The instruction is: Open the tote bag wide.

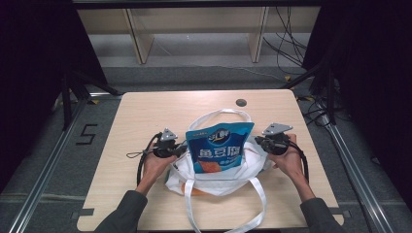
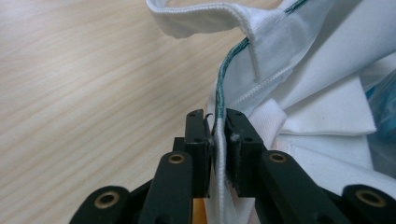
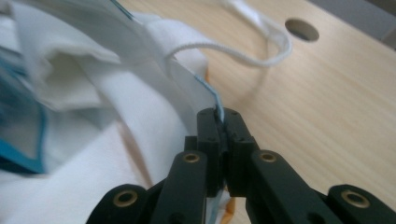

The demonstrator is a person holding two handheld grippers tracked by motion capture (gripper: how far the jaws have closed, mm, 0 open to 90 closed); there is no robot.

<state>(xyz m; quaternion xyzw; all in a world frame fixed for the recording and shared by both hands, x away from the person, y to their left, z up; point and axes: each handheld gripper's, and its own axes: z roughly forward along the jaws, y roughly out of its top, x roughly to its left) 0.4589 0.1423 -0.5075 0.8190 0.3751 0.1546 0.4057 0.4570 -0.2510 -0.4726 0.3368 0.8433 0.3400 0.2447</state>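
Observation:
A white cloth tote bag (image 1: 218, 177) lies on the wooden table (image 1: 145, 116) with a blue snack packet (image 1: 218, 148) standing out of its mouth. My left gripper (image 1: 183, 148) is shut on the bag's left rim; in the left gripper view the green-edged hem (image 2: 219, 121) is pinched between the pads of that gripper (image 2: 216, 126). My right gripper (image 1: 256, 141) is shut on the right rim, where the blue-edged hem (image 3: 215, 105) runs into the closed jaws of that gripper (image 3: 223, 122). The packet's blue edge (image 3: 23, 126) shows blurred at the left of the right gripper view.
One white handle (image 1: 221, 114) loops toward the table's far side, and two long straps (image 1: 257, 199) trail to the near edge. A round cable hole (image 1: 241, 103) sits near the far edge. Wooden shelving (image 1: 194, 29) and cables (image 1: 286, 43) stand beyond the table.

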